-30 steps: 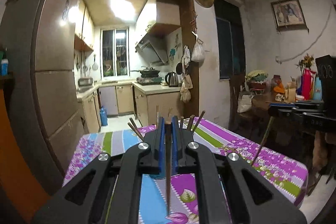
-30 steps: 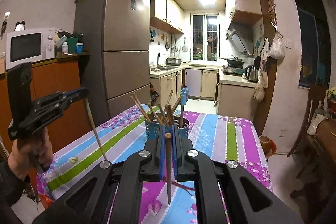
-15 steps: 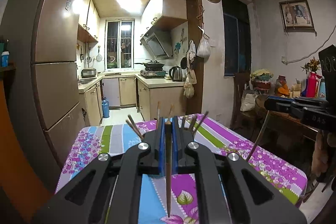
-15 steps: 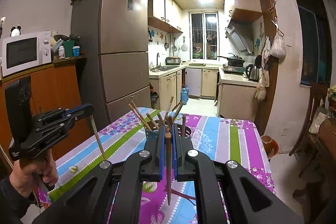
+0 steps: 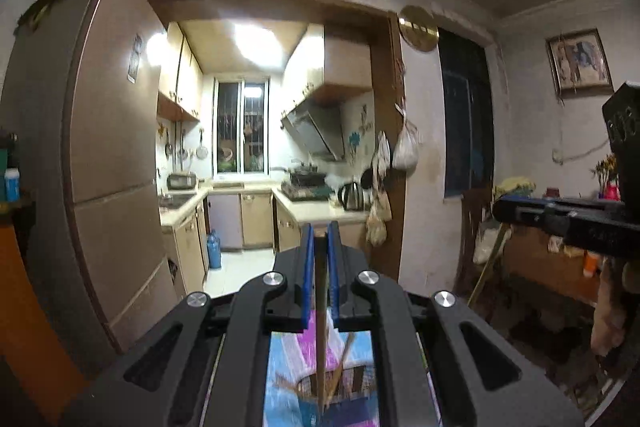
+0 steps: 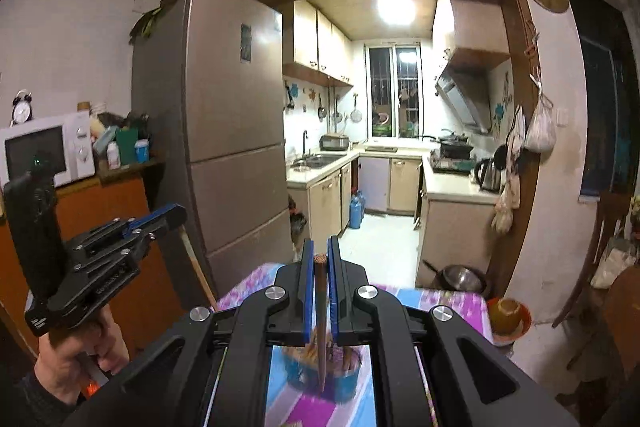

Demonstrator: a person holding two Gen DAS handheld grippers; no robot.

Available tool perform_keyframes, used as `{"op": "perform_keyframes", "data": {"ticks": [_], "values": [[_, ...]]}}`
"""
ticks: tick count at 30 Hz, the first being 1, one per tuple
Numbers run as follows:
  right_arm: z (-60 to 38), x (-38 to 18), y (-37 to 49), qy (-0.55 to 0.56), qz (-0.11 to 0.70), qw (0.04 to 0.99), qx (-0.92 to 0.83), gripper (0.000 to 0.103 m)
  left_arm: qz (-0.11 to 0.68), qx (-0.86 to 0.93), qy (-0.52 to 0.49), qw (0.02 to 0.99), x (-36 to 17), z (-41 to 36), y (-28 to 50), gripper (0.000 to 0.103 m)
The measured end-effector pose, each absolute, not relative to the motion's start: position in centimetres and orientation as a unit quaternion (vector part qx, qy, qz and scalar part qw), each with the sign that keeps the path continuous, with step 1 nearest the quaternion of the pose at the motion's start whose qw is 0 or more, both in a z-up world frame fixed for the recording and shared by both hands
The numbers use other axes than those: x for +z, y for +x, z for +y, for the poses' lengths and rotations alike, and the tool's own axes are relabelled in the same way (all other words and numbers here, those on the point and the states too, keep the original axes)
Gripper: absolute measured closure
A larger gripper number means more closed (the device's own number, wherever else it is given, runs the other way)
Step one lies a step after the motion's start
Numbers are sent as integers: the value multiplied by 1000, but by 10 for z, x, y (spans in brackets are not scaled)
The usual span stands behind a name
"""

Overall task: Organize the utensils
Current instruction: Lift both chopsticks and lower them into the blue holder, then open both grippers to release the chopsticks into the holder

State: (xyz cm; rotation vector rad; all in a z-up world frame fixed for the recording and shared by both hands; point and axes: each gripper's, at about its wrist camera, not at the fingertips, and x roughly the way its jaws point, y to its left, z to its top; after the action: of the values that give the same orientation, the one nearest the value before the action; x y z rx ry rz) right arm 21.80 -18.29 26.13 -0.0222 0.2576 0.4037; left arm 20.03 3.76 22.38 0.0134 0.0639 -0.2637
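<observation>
1. Left hand-held gripper: pinching a single chopstick that hangs straight down from the pads. Since a second ago it's gone way up. The blue holder used to sit ahead past the jaws; now it's below at 6 o'clock.
2. Right hand-held gripper: same deal, pressed onto its own chopstick, lifted too, with the holder under the tip on the striped surface.
3. My read: both sticks are lined up over the holder, so dropping them in looks like the next bit.
4. View differences: only the right camera shows the person's hand at 8 o'clock carrying the other gripper, plus the microwave. The left camera has the framed picture at 2 o'clock.
</observation>
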Motion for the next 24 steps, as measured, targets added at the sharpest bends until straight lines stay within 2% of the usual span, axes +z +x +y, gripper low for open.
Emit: {"op": "perform_keyframes", "data": {"ticks": [4, 7, 24], "values": [[-180, 282, 245, -15, 124, 975, 186, 96, 13, -130, 7, 991, 248, 27, 221, 98], [-176, 282, 265, -11, 129, 975, 181, 96, 11, -133, 13, 991, 246, 17, 235, 98], [-163, 175, 347, 8, 202, 960, 193, 96, 80, -136, 4, 988, 150, 14, 313, 98]]}}
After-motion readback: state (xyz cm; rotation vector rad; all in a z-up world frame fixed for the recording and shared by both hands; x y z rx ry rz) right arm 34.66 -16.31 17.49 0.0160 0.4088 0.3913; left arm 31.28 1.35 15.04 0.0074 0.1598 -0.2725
